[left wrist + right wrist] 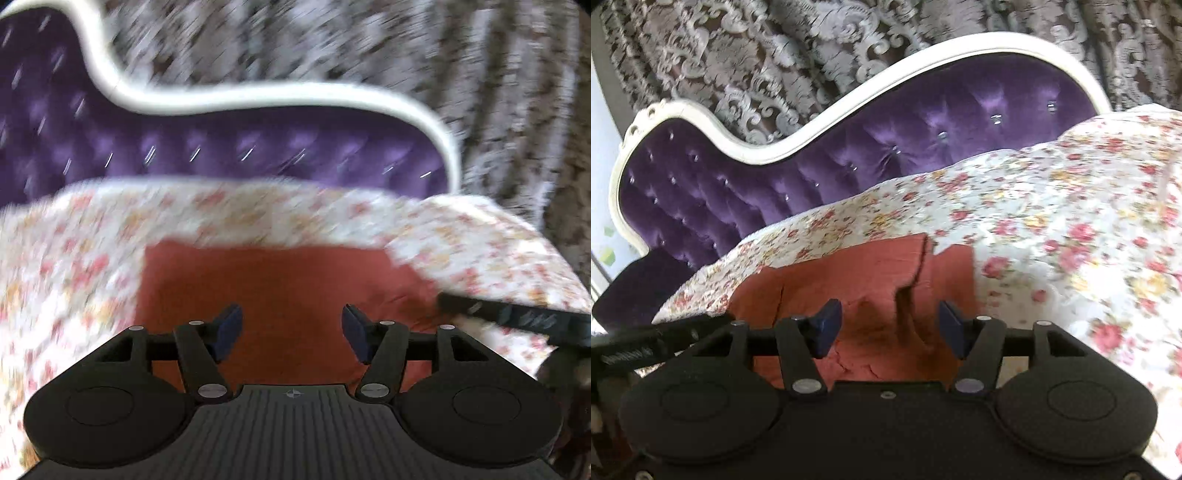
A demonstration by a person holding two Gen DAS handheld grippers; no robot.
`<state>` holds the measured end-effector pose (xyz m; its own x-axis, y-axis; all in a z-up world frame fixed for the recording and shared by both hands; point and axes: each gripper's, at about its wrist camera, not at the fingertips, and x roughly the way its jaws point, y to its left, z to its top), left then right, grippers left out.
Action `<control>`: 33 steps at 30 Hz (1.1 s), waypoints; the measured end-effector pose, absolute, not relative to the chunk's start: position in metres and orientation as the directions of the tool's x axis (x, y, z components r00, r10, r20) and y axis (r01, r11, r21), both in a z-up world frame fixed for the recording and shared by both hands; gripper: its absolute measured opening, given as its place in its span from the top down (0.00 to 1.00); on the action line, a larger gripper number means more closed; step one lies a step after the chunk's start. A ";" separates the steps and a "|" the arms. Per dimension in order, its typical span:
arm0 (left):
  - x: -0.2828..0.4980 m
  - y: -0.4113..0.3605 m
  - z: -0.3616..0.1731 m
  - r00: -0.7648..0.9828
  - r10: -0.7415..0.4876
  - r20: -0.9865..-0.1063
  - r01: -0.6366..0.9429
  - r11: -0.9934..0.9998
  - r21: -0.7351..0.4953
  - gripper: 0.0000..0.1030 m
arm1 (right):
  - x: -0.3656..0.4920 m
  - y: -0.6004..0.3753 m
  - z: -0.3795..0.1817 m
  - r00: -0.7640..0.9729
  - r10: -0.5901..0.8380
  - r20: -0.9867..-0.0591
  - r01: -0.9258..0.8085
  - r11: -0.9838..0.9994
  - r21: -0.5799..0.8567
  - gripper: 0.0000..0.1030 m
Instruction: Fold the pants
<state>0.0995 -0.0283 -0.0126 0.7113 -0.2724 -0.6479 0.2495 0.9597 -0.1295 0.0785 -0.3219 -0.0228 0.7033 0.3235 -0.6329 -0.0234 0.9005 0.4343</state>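
The rust-red pants (273,288) lie on a floral bedspread (74,258), and the left wrist view is blurred. My left gripper (291,332) hovers over the cloth with its jaws apart and nothing between the blue pads (229,328). In the right wrist view the pants (871,273) show folds and a raised crease. My right gripper (886,328) stands open above that crease, and its pads (951,326) do not press the cloth. The other gripper's black finger (517,317) enters at the right edge of the left view, and a black finger (657,336) enters at the left of the right view.
A purple tufted headboard (849,147) with a white curved frame (820,129) stands behind the bed. Patterned grey-brown curtains (812,48) hang beyond it. The floral bedspread (1071,221) spreads wide to the right of the pants.
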 end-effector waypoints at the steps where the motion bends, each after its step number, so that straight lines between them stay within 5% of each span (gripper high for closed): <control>1: 0.102 -0.021 -0.024 0.689 -0.258 -0.677 0.223 0.965 -0.140 0.44 | 0.083 -0.319 -0.025 0.697 0.330 -0.637 -0.034 0.902 0.430 0.38; 4: 0.107 -0.002 -0.051 0.614 -0.272 -0.741 0.177 0.962 -0.206 0.44 | 0.095 -0.312 -0.036 0.658 0.344 -0.670 -0.042 0.905 0.424 0.38; 9: 0.105 0.008 -0.049 0.615 -0.321 -0.720 0.168 0.946 -0.278 0.44 | 0.104 -0.307 -0.052 0.623 0.298 -0.723 -0.012 0.928 0.372 0.37; 19: 0.100 0.003 -0.052 0.633 -0.294 -0.716 0.184 0.956 -0.231 0.40 | 0.108 -0.302 -0.057 0.608 0.319 -0.727 -0.004 0.917 0.399 0.23; 24: 0.100 0.000 -0.048 0.638 -0.287 -0.714 0.187 0.958 -0.218 0.37 | 0.110 -0.297 -0.050 0.592 0.336 -0.733 -0.025 0.916 0.400 0.55; 26: 0.099 0.001 -0.043 0.641 -0.288 -0.712 0.183 0.958 -0.222 0.37 | 0.104 -0.296 -0.036 0.612 0.361 -0.703 -0.062 0.909 0.413 0.77; 30: 0.090 0.004 -0.015 0.693 -0.252 -0.676 0.182 0.968 -0.174 0.37 | 0.070 -0.290 0.019 0.709 0.365 -0.603 -0.153 0.915 0.374 0.79; 33: 0.091 0.013 0.000 0.721 -0.239 -0.650 0.167 0.971 -0.172 0.37 | 0.051 -0.291 0.030 0.726 0.309 -0.615 -0.141 0.941 0.307 0.79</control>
